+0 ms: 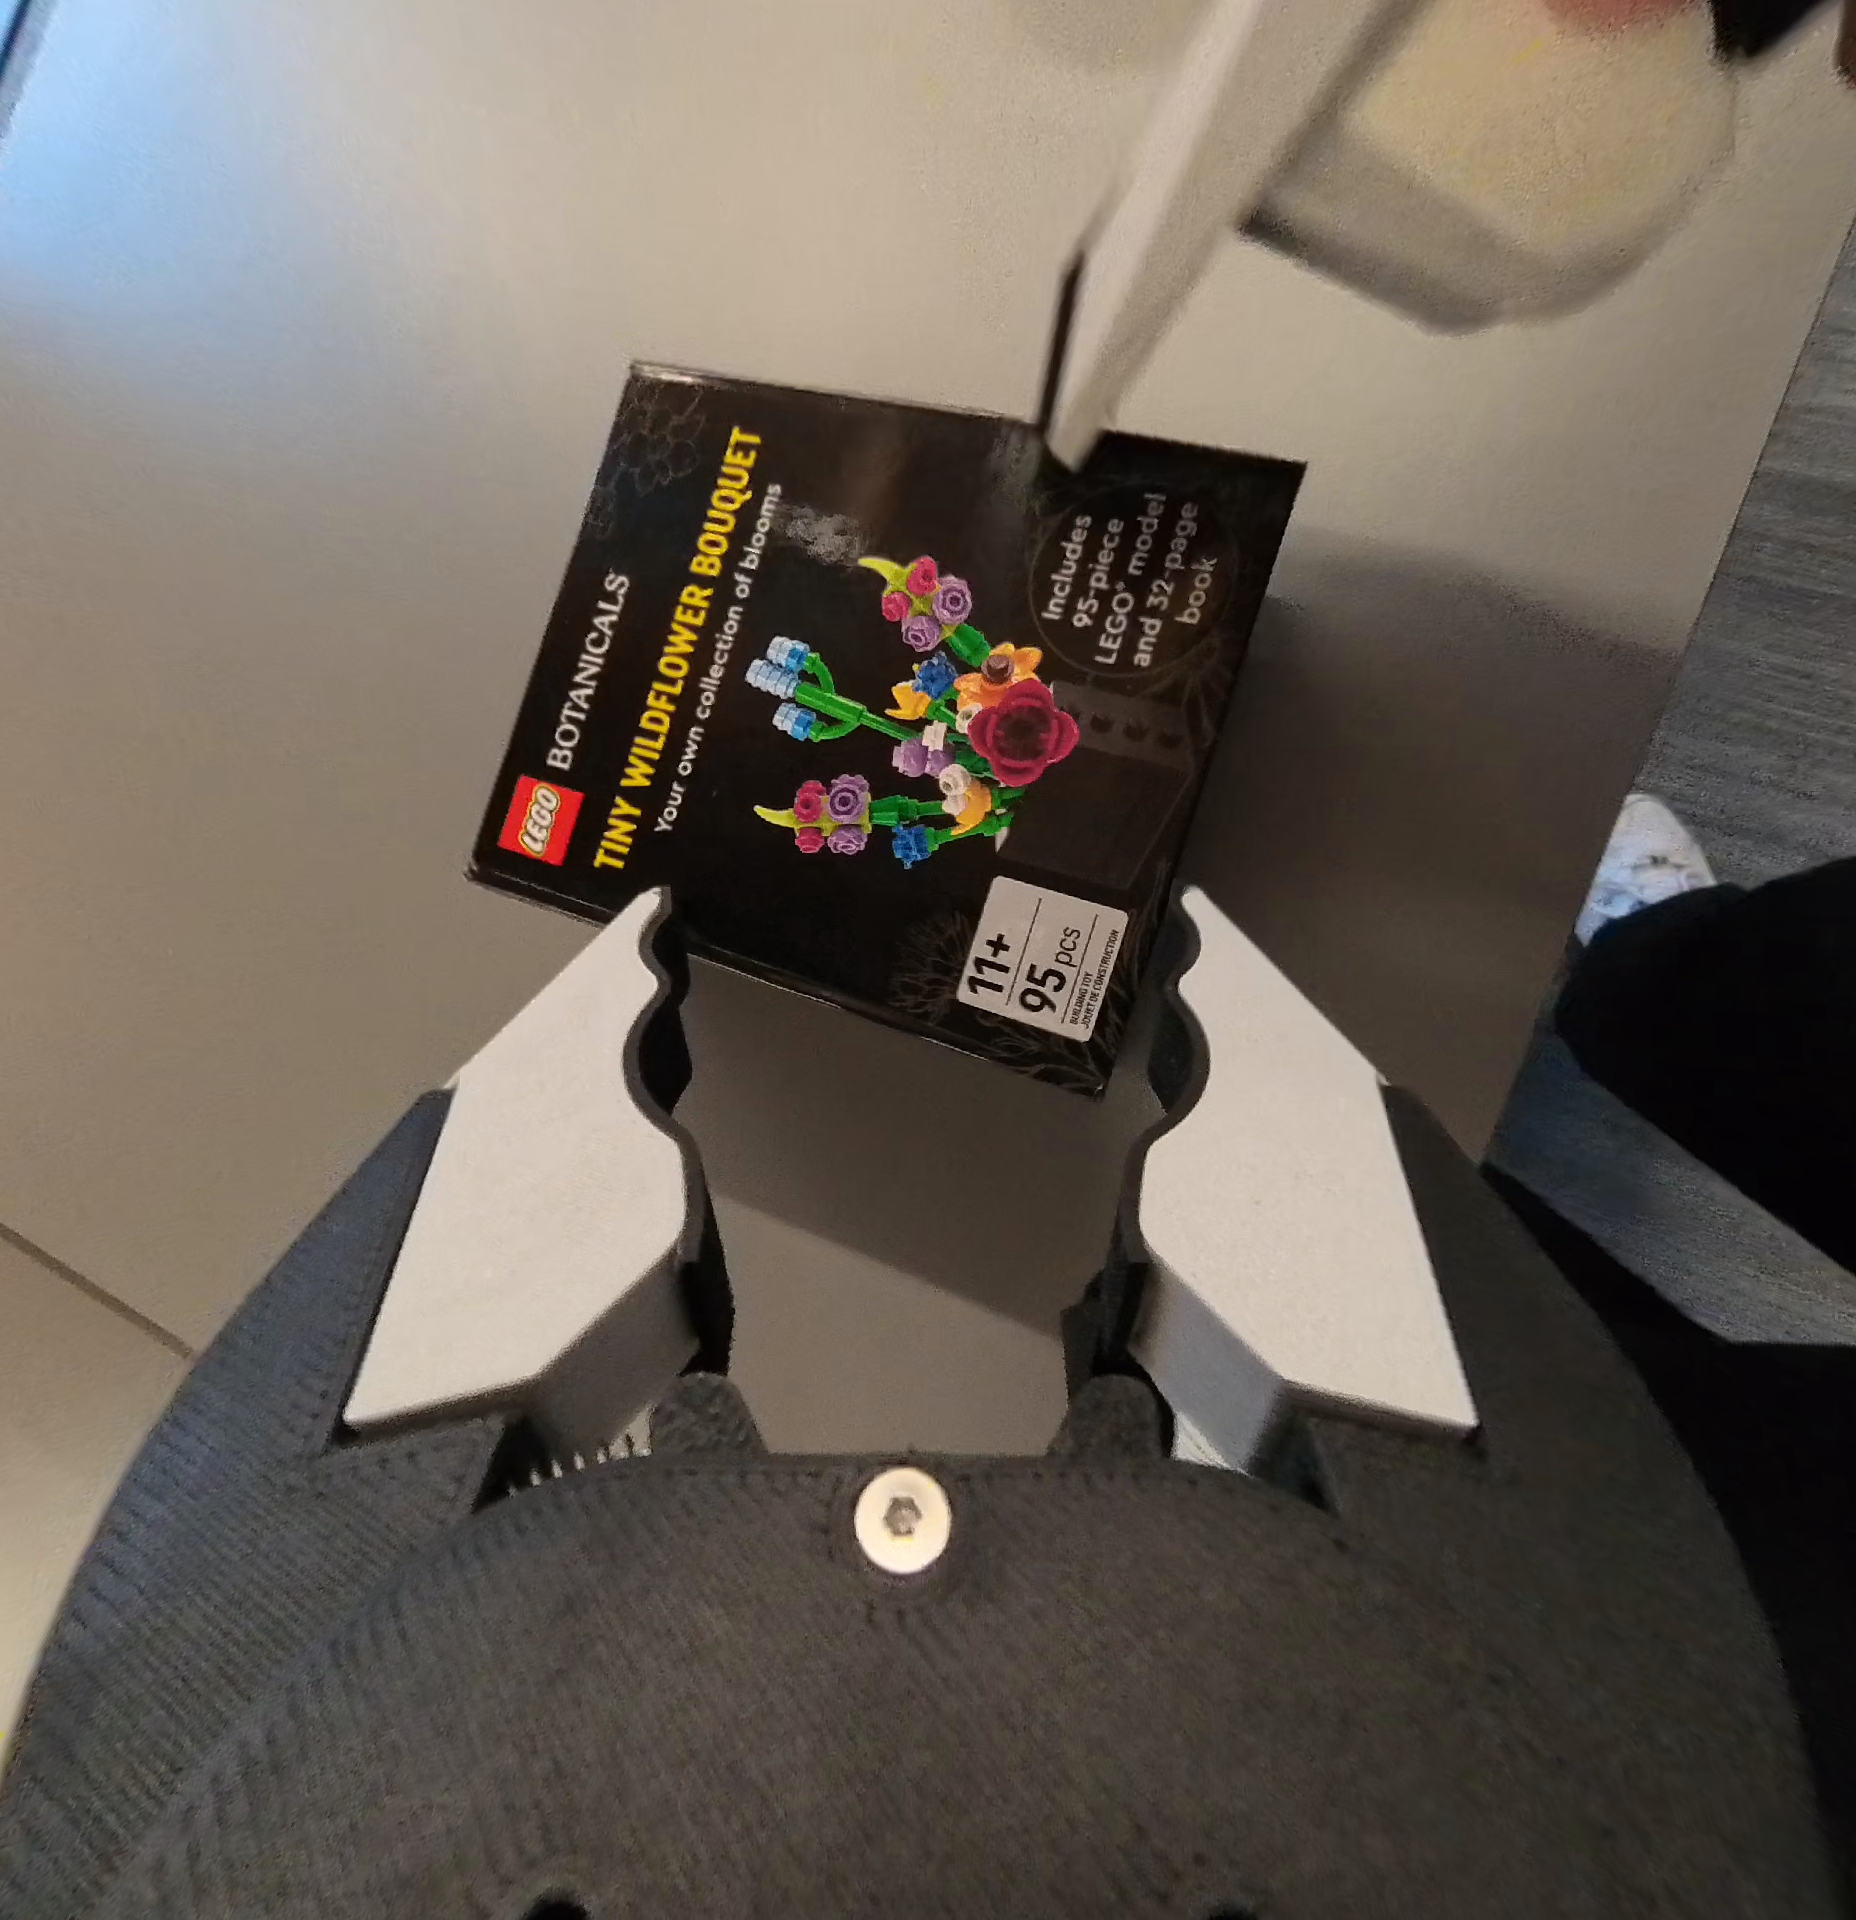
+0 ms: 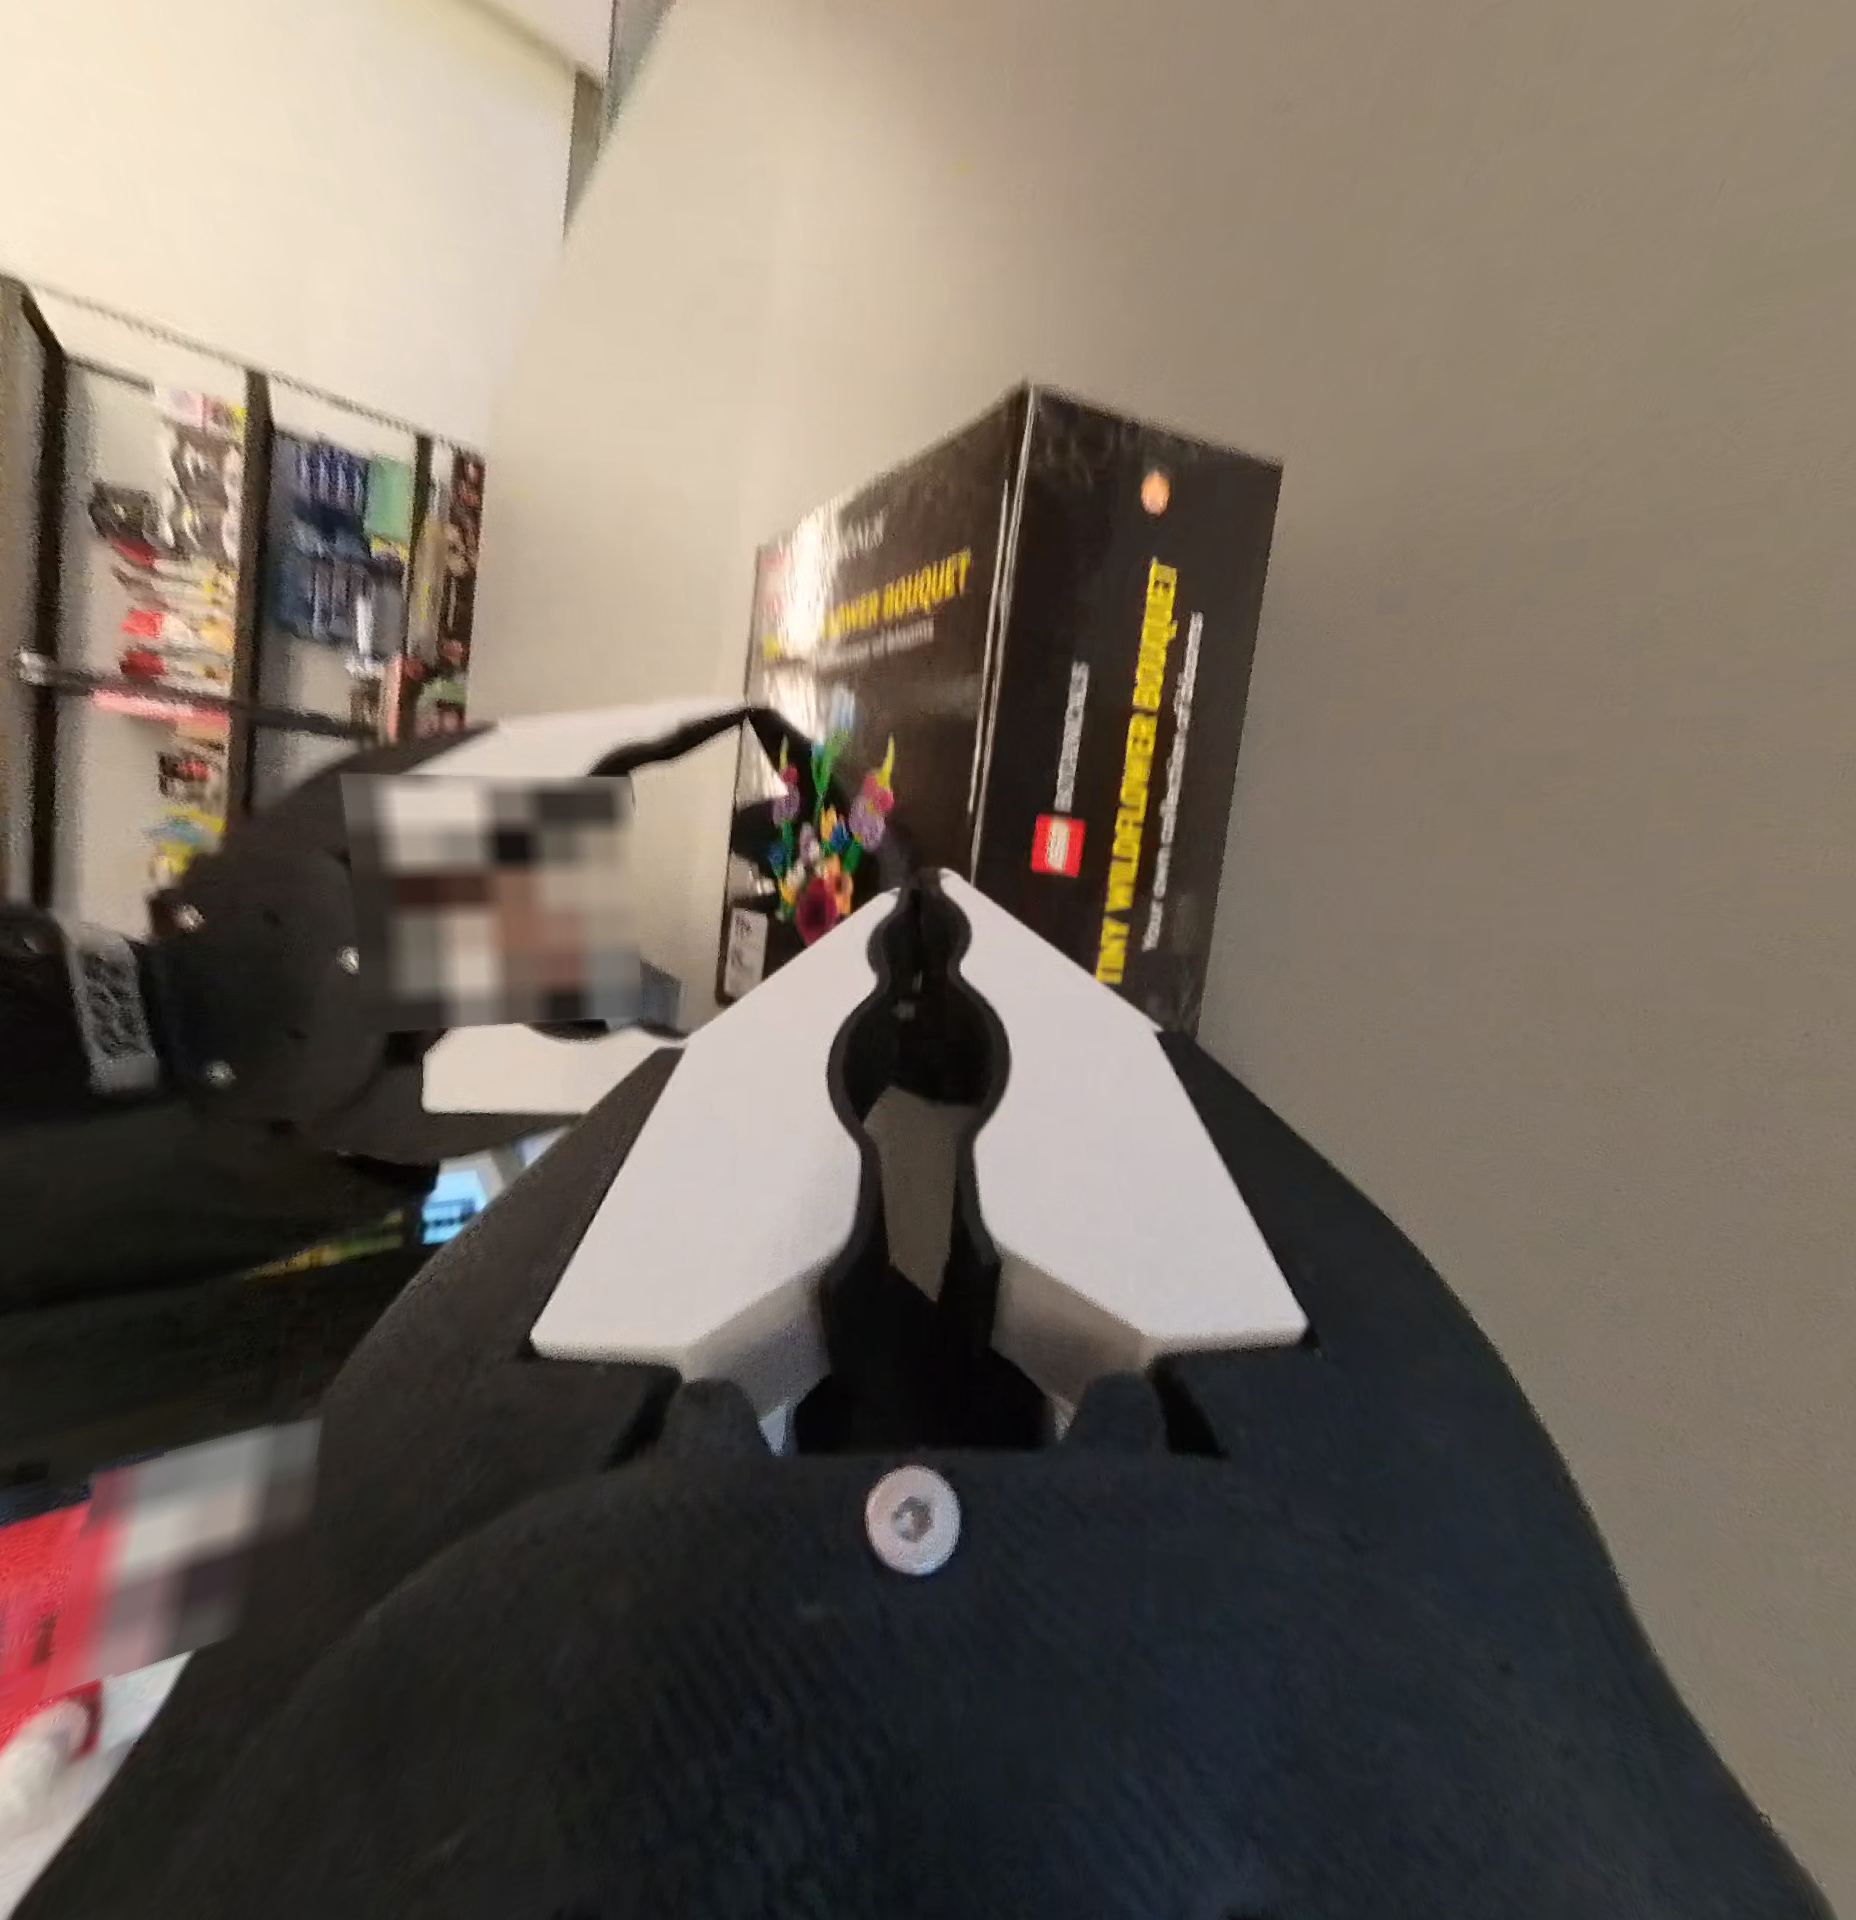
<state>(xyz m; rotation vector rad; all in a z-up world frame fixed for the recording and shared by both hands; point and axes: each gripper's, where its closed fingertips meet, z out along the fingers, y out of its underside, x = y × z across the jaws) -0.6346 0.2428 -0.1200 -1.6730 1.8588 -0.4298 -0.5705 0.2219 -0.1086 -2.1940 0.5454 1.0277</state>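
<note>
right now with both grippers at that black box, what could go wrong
The left gripper is open around only the near edge of the black box, so closing there might tip it. The right gripper is shut, its tip at the box's far corner, and could shove it along the grey table.

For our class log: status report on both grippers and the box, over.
Left gripper open, straddling black box edge. Right gripper shut, tip at box corner. Box on grey table.

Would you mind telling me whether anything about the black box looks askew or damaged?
The black box looks undamaged, but it sits skewed relative to the open left gripper, whose fingers flank its near edge. The shut right gripper meets its far corner. The blur hides fine dents.
</note>
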